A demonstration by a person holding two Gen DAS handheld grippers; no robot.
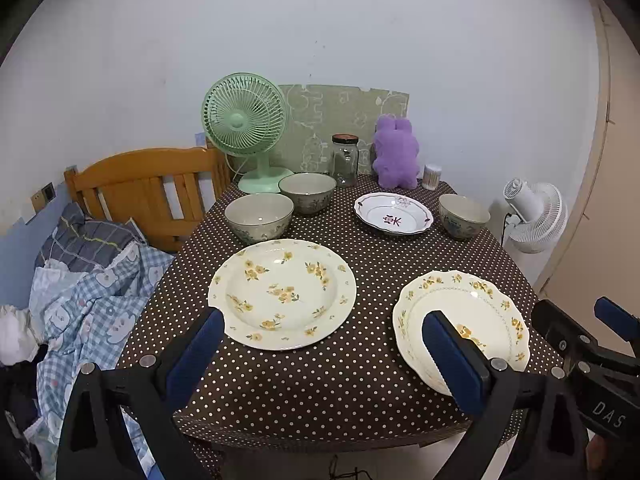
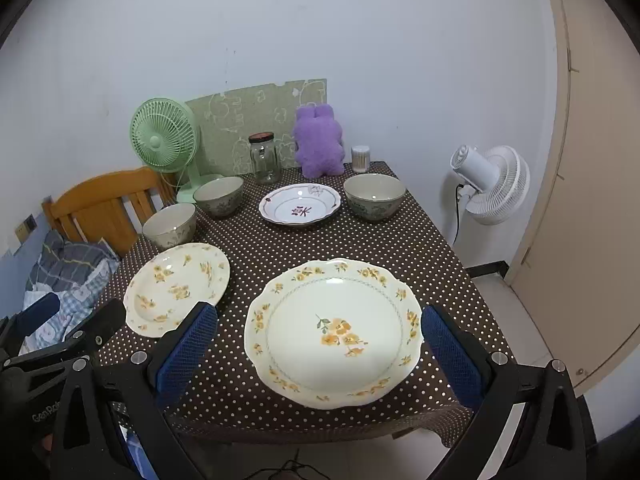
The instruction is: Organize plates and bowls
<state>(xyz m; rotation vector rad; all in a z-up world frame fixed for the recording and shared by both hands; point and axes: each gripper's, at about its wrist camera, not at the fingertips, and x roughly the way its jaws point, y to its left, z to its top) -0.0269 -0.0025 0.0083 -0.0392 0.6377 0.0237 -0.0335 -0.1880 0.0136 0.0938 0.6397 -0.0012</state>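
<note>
I hold both grippers above the near edge of the table (image 1: 360, 392), the left gripper (image 1: 324, 356) and right gripper (image 2: 320, 354) both spread wide and empty. Two yellow-flowered plates lie nearest: the round plate (image 1: 282, 294) left, the scalloped plate (image 2: 334, 332) right. Farther back sit three bowls (image 1: 259, 216) (image 1: 307, 192) (image 2: 375, 196) and a small plate (image 2: 300, 209).

Both wrist views look down across the table (image 1: 360, 380) (from its near edge); they share its whole top.
</note>
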